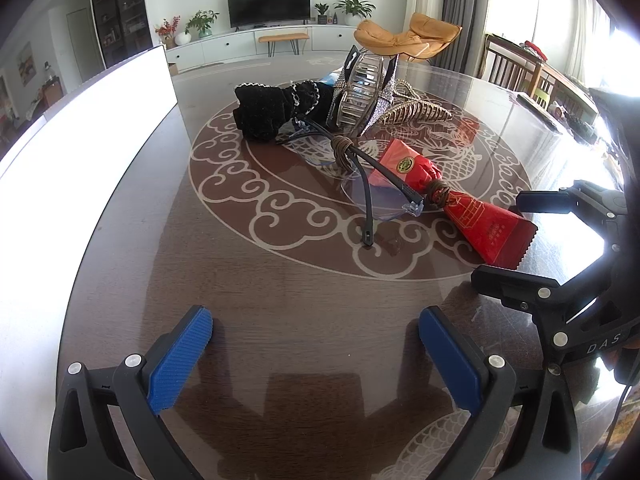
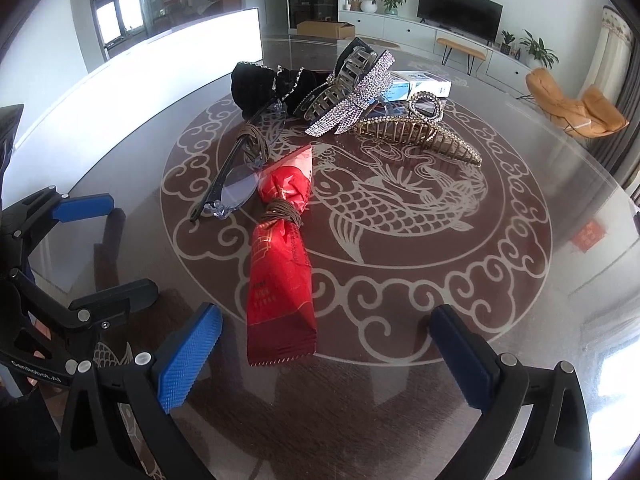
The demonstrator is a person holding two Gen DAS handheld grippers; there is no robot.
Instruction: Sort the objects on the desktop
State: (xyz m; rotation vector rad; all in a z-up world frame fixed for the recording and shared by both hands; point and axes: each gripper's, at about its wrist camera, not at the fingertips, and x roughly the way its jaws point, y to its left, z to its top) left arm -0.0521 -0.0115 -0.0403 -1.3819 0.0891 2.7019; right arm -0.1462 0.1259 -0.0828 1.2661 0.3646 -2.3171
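Note:
A pile lies on the round glass-topped table [image 1: 280, 320]. A red snack packet [image 1: 476, 216] [image 2: 280, 280] has a brown hair tie [image 2: 280, 214] wrapped round its middle. Clear glasses [image 1: 372, 196] [image 2: 236, 188] with dark arms carry another brown hair tie [image 1: 344, 148]. Behind are a black scrunchie [image 1: 272, 110] [image 2: 260, 88], a rhinestone claw clip [image 1: 360, 92] [image 2: 352, 92] and a gold claw clip [image 1: 416, 112] [image 2: 420, 132]. My left gripper [image 1: 316, 344] is open and empty, short of the pile. My right gripper [image 2: 326, 344] is open, with the packet's near end between its fingers' line.
A white box [image 1: 80, 140] [image 2: 160, 64] stands along the table's left side. A small blue-white carton [image 2: 420, 84] lies behind the clips. The right gripper shows in the left wrist view [image 1: 560, 248]; the left gripper shows in the right wrist view [image 2: 80, 248].

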